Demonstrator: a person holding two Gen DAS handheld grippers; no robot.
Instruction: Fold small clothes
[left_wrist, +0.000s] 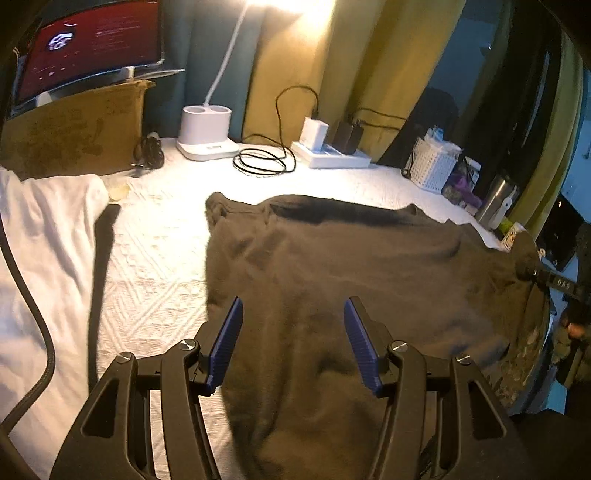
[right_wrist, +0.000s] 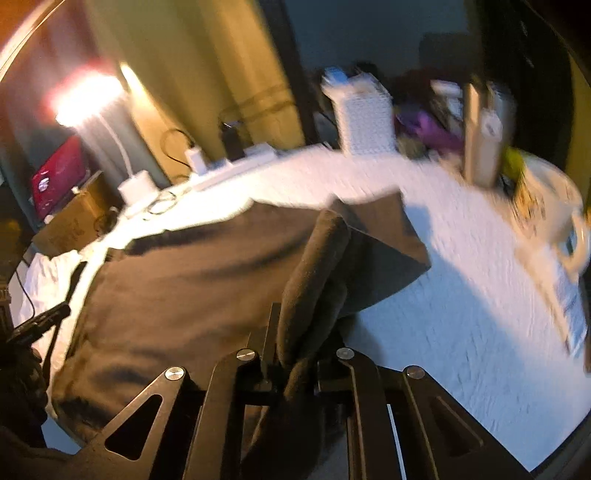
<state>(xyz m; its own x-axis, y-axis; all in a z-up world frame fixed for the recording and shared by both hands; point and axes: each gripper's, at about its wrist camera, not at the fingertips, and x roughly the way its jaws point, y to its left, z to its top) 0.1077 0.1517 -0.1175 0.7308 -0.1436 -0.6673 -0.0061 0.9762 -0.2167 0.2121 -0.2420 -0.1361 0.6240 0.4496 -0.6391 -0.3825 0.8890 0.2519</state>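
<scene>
Bunched in the closed right hand-held gripper (right_wrist: 295, 343), one edge of the dark garment (left_wrist: 351, 277) lifts off the white tabletop (left_wrist: 155, 258) while the left hand-held gripper (left_wrist: 293, 343) hovers open above it, so the unpinned cloth may drag and crease.

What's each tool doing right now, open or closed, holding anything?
Left tool: open, empty, over the dark garment.
Right tool: closed on a bunched part of the dark garment.

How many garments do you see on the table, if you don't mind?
2: a dark shirt spread mid-table, its edge held by the right gripper; a white garment at the left. Others may be hidden.
</scene>
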